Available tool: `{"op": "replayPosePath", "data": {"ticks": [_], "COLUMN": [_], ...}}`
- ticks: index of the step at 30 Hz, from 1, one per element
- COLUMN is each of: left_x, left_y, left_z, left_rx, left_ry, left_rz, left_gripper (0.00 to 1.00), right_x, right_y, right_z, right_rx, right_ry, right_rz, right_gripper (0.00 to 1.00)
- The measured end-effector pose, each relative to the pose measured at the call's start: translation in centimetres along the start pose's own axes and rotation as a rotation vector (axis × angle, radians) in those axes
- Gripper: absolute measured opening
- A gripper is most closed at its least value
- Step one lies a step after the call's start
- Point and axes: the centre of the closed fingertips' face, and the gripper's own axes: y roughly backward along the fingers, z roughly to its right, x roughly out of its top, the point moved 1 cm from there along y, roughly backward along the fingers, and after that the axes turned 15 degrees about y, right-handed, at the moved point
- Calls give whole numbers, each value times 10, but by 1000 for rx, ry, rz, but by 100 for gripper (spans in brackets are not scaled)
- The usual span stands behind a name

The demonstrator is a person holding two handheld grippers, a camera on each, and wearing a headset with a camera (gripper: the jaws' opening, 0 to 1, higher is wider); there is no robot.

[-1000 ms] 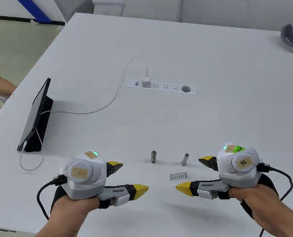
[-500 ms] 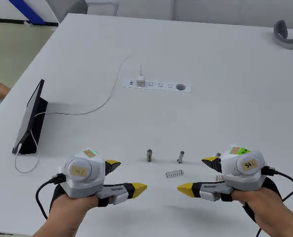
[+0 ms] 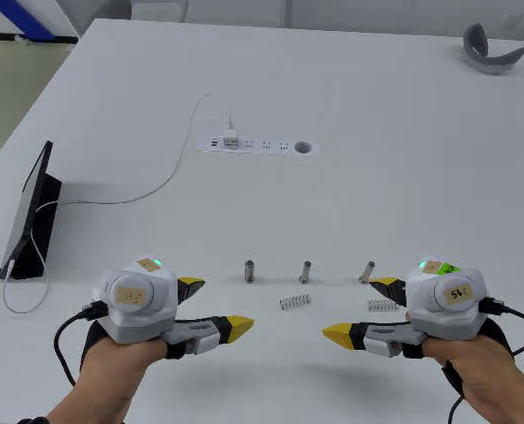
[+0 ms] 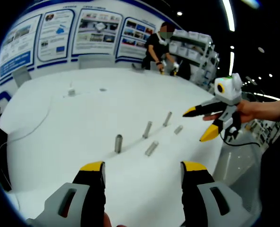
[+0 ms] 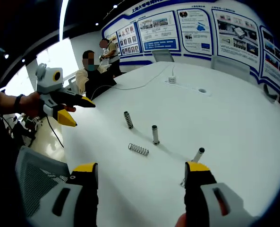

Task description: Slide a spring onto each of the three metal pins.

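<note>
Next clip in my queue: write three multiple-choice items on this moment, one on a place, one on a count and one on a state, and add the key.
1. Where does the loose spring nearest the middle pin lie?
A) slid onto that pin
B) flat on the table, on the person's side of that pin
C) between a gripper's jaws

2. How many metal pins stand on the table?
A) two
B) three
C) five

3. How is the left gripper?
A) open and empty
B) shut on a spring
C) shut on a pin

Key:
1 B, the head view shows it lying before the pin.
2 B, three stand in a row.
3 A, its own view shows the jaws apart with nothing between.
</note>
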Motion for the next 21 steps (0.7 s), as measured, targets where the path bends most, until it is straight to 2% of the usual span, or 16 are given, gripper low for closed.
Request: {"op": "replayPosePath", "data": {"ticks": [4, 12, 21], "left_x": [-1, 0, -1], "left_y": [-6, -14, -24], "left_z": [1, 4, 11], "left_rx": [-3, -13, -24], "left_ry": [5, -4, -20], "left_rz": [-6, -19, -42], "left_gripper": [67, 68, 68], "right_x": [-7, -23, -27], "right_y": [8, 17, 23], "right_z": [3, 2, 6], "right_rx": [-21, -32, -39], "right_ry": [-29, -53, -67], "right_rz": [3, -10, -9], "right_gripper": [77, 79, 80]}}
